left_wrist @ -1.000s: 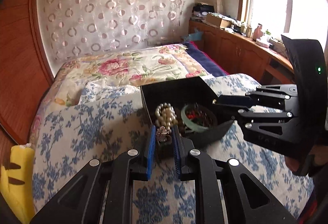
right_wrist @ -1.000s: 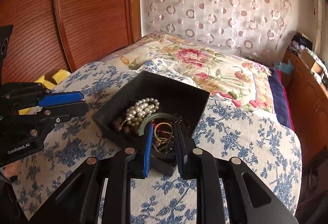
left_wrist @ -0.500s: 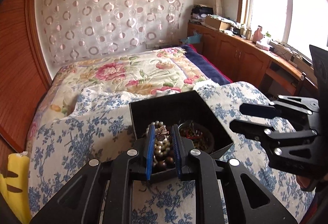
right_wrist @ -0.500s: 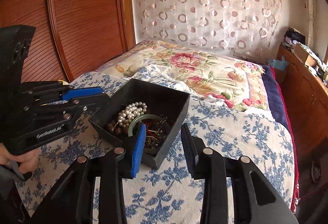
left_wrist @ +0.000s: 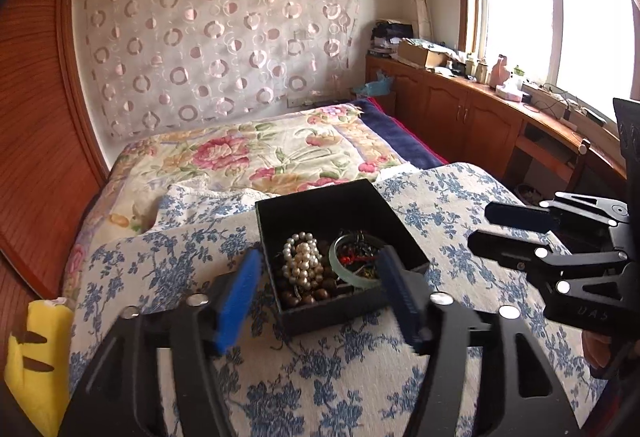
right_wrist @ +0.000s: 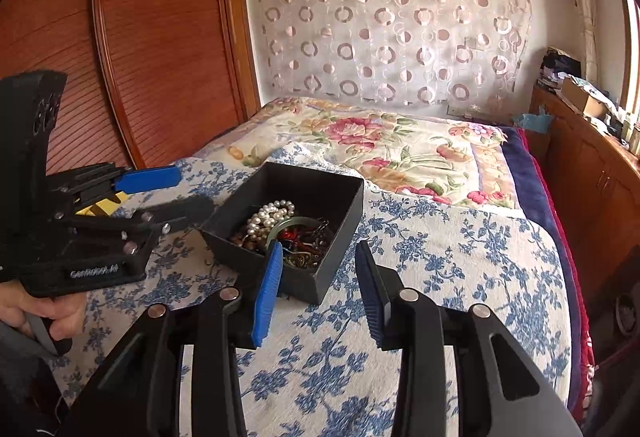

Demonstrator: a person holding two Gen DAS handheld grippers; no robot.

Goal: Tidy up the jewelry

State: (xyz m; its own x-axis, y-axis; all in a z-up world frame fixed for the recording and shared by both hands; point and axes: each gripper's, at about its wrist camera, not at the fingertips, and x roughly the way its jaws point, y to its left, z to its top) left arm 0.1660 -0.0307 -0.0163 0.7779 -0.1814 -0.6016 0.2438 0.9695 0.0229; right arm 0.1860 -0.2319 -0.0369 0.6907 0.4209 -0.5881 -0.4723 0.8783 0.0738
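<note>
A black open box [left_wrist: 320,203] sits on the blue-flowered cloth [left_wrist: 168,269]. It holds a pearl bracelet [left_wrist: 301,262], a pale green bangle [left_wrist: 335,266], brown beads [left_wrist: 309,295] and tangled small pieces. My left gripper [left_wrist: 318,259] hovers at the box's near edge; its jaws are opening wide and grip nothing. In the right wrist view the box [right_wrist: 352,197] lies just beyond my right gripper [right_wrist: 318,251], whose jaws are opening with nothing pressed between the pads. The pearls [right_wrist: 272,212] and bangle [right_wrist: 289,226] show there too. The left gripper [right_wrist: 192,189] appears at the box's left, the right gripper [left_wrist: 484,225] at its right.
A yellow plush toy [left_wrist: 36,357] lies at the bed's left edge. A flowered bedspread [left_wrist: 260,153] covers the bed behind the box. A wooden wardrobe [right_wrist: 152,37] stands on the left, a cluttered wooden cabinet [left_wrist: 472,113] under the window. A hand [right_wrist: 52,313] holds the left gripper.
The left gripper, earlier shut on a small silvery piece over the box, now has its jaws spread wide without it. The right gripper drew back from the box and opened wider.
</note>
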